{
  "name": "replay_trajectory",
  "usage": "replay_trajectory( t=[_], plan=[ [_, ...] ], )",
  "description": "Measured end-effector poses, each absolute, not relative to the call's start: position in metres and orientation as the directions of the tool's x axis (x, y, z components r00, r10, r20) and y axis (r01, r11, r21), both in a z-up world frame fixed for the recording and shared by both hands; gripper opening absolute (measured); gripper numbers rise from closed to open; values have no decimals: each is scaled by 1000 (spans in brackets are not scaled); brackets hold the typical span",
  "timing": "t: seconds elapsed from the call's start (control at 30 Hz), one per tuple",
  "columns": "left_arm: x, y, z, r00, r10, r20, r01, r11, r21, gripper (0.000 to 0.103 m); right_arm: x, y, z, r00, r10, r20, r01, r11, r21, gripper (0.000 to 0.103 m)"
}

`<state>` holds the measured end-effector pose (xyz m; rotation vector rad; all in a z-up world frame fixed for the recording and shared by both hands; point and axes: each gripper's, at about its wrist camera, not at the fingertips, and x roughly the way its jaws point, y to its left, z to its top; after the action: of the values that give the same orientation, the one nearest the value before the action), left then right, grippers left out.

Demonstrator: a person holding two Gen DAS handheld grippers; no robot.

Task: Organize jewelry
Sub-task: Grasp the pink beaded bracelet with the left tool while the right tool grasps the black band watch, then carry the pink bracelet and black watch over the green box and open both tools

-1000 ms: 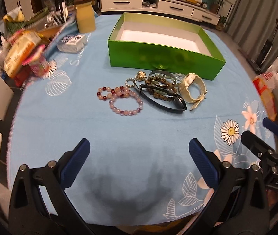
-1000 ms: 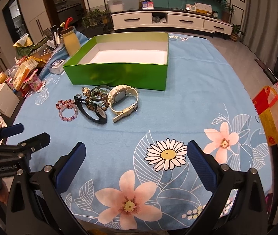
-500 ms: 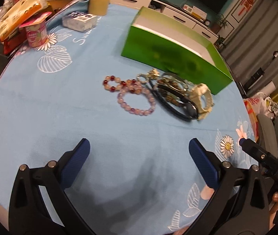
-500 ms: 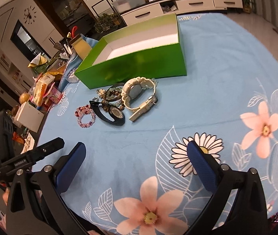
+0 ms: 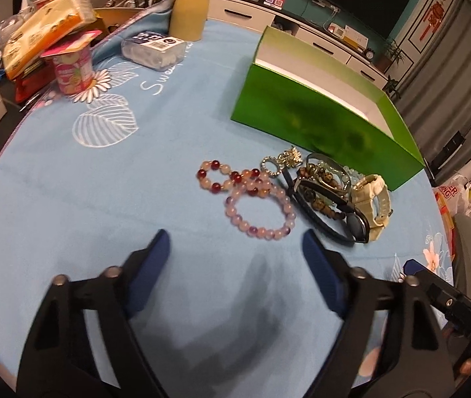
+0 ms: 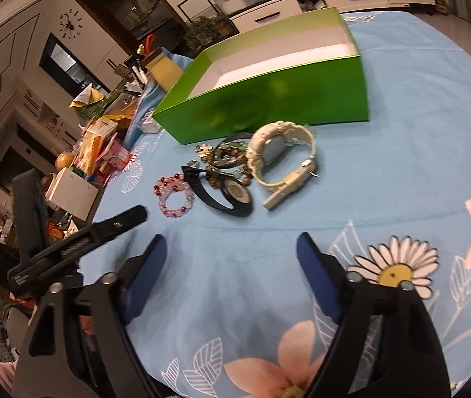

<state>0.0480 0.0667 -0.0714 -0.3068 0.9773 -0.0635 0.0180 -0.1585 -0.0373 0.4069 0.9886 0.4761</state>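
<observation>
Left wrist view: left gripper [image 5: 233, 248] hangs over bare blue floral tablecloth [image 5: 69, 182], blue-padded fingers [image 5: 150, 270] apart w/ nothing between; jaws have just been closing in from wider. Just ahead lies the jewelry pile: pale pink bead bracelet [image 5: 258, 210], round glossy beads in a loose ring lying flat, overlapping a smaller red-and-pink bead bracelet [image 5: 227, 175] to its upper left. Right of those, a black strap watch [image 5: 331, 214], thin smooth band, long axis running diagonally from upper left to lower right, tangled w/ a brown bead bracelet [image 5: 323, 179]. Cream watch [image 5: 373, 204], chunky matte plastic, sits at the pile's right end, close to the green box [image 5: 318, 126]; box is glossy rectangular card, white inside, open top. Sparkly metal charm w/ ring [image 5: 283, 161] lies near the box front. Right wrist view: right gripper [image 6: 232, 253] also over cloth, fingers [image 6: 316, 277] spread, empty, jaws likewise just been narrowing. Cream watch [image 6: 280, 152] is nearest the box [image 6: 268, 99], its strap end pointing down-left toward the camera. Black watch [image 6: 225, 189] lies beside it on the left, face tilted up; pink beads [image 6: 174, 194] sit farthest left, by the left gripper's dark finger [image 6: 116, 224].
</observation>
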Motion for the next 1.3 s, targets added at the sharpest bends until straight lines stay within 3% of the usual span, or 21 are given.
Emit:
replay_trajectory(
  t=[0.03,0.13,0.33,0.47,0.67,0.73,0.8,1.03,1.3],
  plan=[
    [51,65,-74,556,-190,-809,-82,956,-281,66,21,-159,-39,461,560,-688,-192,820,539,73],
    [60,62,-80,553,-185,-813,-81,959,-273,57,31,-157,-45,453,581,-676,-174,801,572,64],
    [71,56,-85,566,-162,-809,-67,968,-241,53,45,-143,-54,447,575,-685,-184,809,558,53],
    [75,51,-86,574,-149,-806,-45,976,-212,49,56,-133,-58,457,545,-703,-196,832,519,51],
    [80,54,-87,582,-142,-801,-35,979,-199,27,66,-117,-60,476,491,-729,-235,870,433,46],
    [80,55,-88,581,-144,-801,-30,980,-198,13,66,-113,-61,488,469,-736,-246,883,399,42],
    [79,55,-89,582,-151,-799,-17,980,-197,9,67,-110,-61,497,446,-744,-254,895,367,36],
    [69,53,-86,580,-200,-790,7,971,-241,7,60,-110,-56,534,414,-737,-270,910,315,8],
    [51,49,-56,630,-229,-742,50,966,-255,7,36,-116,-29,586,426,-689,-301,904,303,7]
  ],
)
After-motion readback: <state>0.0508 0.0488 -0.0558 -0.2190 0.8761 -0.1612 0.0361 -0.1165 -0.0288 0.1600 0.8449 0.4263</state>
